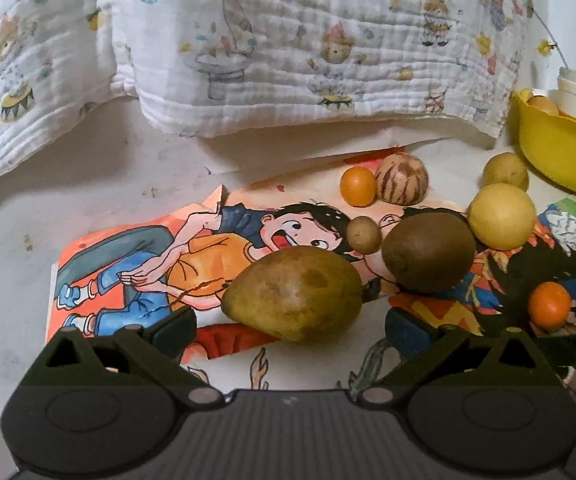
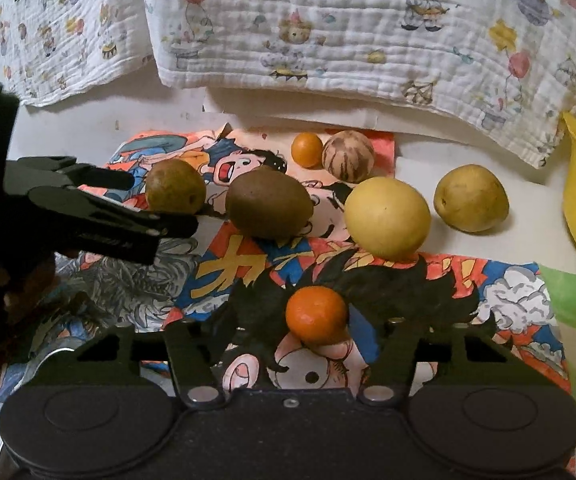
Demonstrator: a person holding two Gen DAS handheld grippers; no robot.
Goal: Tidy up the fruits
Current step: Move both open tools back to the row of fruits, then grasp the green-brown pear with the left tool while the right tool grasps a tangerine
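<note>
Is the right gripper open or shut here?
Open: the right gripper has its fingers spread wide, a small orange fruit lying between them ungripped.

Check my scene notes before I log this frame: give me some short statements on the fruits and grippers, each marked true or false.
1. The left gripper is open around the greenish-brown fruit. True.
2. The right gripper holds the small orange. False: open, orange between its fingers, ungripped.
3. The yellow bowl is empty. False: a fruit shows inside.
4. The striped fruit sits beside another orange. True.
</note>
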